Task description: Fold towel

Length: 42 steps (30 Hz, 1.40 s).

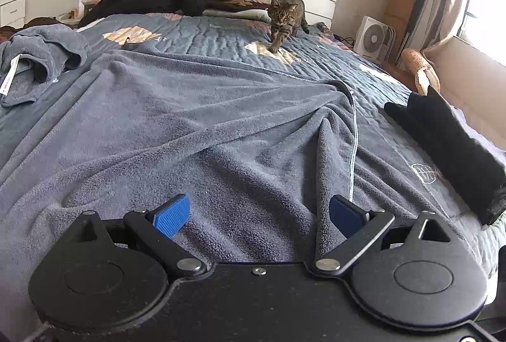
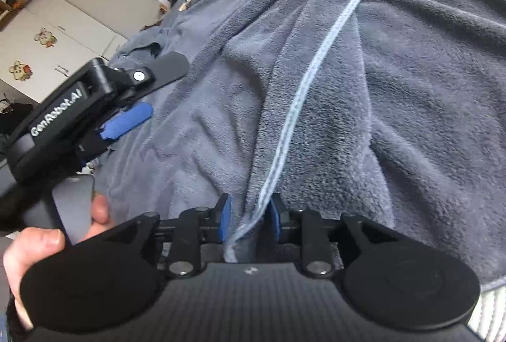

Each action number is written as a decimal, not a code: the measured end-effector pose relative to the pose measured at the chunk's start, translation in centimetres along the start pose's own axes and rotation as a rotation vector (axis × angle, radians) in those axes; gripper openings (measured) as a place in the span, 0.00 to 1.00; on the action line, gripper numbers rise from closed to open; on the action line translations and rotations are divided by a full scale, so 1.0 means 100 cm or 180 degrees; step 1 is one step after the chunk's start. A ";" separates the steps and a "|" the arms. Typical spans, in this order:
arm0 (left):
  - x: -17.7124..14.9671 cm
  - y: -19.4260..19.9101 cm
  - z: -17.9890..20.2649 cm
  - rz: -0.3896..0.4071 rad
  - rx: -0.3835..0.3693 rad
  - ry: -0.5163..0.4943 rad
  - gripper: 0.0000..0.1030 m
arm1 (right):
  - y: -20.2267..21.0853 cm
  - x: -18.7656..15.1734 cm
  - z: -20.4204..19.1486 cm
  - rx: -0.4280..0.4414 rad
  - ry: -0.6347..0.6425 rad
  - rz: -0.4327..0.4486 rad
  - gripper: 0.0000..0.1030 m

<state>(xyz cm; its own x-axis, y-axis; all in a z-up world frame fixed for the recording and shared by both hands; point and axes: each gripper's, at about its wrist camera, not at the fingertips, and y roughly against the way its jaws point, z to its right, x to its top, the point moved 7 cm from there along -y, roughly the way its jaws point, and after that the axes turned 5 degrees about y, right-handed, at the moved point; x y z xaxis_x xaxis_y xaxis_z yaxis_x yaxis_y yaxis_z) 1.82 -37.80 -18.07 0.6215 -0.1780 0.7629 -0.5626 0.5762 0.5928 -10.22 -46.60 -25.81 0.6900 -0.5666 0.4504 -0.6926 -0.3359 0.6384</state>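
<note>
The towel (image 1: 177,127) is showing plain grey-blue with a pale blue stitched hem, the claw (image 1: 259,212) is wearing ribbed blue pads (image 1: 172,215) on black arms, the cat (image 1: 286,16) is showing brown tabby stripes, and the quilt (image 1: 221,32) is showing slate blue with cream patches

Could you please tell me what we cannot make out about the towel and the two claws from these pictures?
- Towel near edge: left wrist view, hidden beneath the open left claw body.
- Towel's far right corner: right wrist view, cut off by the frame edge.
- Hem pinched in the right claw: its end disappears behind the claw body.
- Tag on the second towel: print too small to read.
</note>
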 end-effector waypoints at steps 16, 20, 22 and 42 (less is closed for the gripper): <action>-0.001 0.002 0.003 0.0018 -0.0023 -0.0039 0.92 | 0.140 0.055 0.054 -0.0771 0.0146 0.0669 0.02; -0.002 0.001 0.004 0.0009 -0.0010 -0.0071 0.92 | 0.156 0.057 0.091 -0.0954 -0.0031 0.0638 0.02; -0.002 0.001 0.004 0.0005 0.0001 -0.0085 0.92 | 0.159 0.054 0.105 -0.0993 -0.0115 0.0619 0.02; 0.000 0.002 0.001 0.0011 -0.0016 -0.0065 0.92 | 0.236 0.063 0.151 -0.1439 -0.0227 0.0933 0.02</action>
<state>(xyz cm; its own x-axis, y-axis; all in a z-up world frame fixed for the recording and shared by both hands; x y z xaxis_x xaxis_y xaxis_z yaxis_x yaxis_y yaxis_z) 1.65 -37.80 -17.94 0.6083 -0.1923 0.7701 -0.5619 0.5809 0.5889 -25.39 -69.47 -17.36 0.4546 -0.6430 0.6164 -0.6833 0.1921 0.7044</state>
